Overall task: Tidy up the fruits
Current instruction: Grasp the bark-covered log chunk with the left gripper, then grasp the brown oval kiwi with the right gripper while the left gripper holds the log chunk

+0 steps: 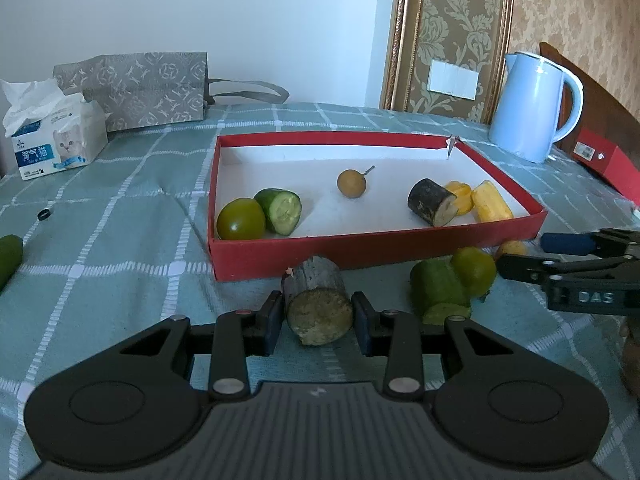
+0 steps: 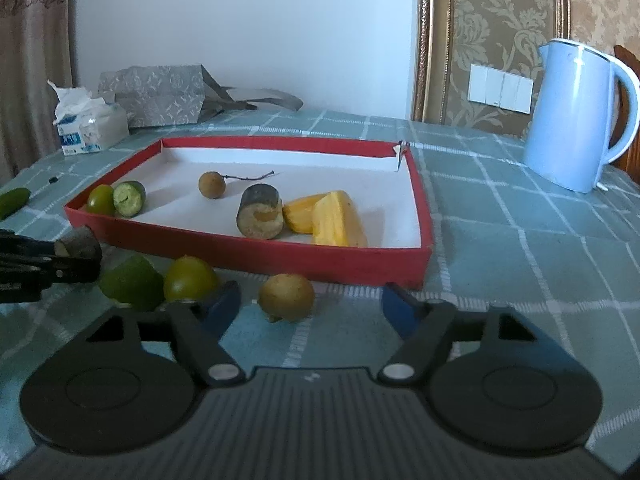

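Your left gripper (image 1: 318, 322) clamps the cane stub (image 1: 318, 308) just before the red box (image 1: 376, 250); lift it over the wall. Right gripper (image 2: 310, 306) gapes around the longan (image 2: 286, 296).

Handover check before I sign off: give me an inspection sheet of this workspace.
Surface: table under a green checked cloth.
Job's things: red tray holds a green fruit, a cucumber piece, a longan, a sugarcane piece and two yellow pieces. In front of the tray on the cloth: cucumber chunk, green round fruit, loose longan.
Clutter: tissue pack, patterned paper bag, blue kettle, cucumber at the left edge, small black ring.
Grippers: left gripper shut on a cane segment; right gripper open, with the loose longan just ahead.
Cables: nothing seen.
Surroundings: white wall, ornate wallpaper, wall switch.
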Demonstrator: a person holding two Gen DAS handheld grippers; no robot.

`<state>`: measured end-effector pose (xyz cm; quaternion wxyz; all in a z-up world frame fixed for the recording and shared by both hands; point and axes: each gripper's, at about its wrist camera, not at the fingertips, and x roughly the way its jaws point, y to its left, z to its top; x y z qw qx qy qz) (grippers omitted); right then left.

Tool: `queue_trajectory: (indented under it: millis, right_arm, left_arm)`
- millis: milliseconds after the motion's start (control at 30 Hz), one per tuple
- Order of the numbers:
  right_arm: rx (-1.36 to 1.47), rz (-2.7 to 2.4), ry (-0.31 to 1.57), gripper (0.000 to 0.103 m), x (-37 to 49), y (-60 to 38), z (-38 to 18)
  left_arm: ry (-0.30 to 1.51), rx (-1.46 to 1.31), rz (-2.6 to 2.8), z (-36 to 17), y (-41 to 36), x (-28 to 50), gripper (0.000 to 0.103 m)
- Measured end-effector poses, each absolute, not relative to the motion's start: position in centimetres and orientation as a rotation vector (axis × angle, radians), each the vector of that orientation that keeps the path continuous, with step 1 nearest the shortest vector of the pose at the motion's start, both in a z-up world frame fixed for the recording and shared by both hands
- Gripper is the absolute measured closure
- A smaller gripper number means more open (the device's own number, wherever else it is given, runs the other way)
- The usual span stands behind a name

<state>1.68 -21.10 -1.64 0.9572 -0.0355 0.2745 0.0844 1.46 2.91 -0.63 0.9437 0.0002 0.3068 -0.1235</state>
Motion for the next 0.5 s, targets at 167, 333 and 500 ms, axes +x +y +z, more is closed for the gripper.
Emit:
queue_trajectory:
  millis: [167,333,500]
  right_arm:
    - [-0.081,0.197,0.596,0.06,2.53,-20.45,-2.02]
    - [-0.085,0.2,0.587,0.074,2.26,-20.33,-2.0]
    - [-0.076,0.198,0.581,0.074,2.02,-20.57,-1.91]
  left_arm:
    - [0.627,-0.005,-0.255,-0.61,2.9,1.48,0.067]
    - [0.628,-0.009,-0.254,-0.64,2.96,1.55,0.067]
    - [0.619,-0.011,-0.251,-0.59,3.02,1.34,0.067]
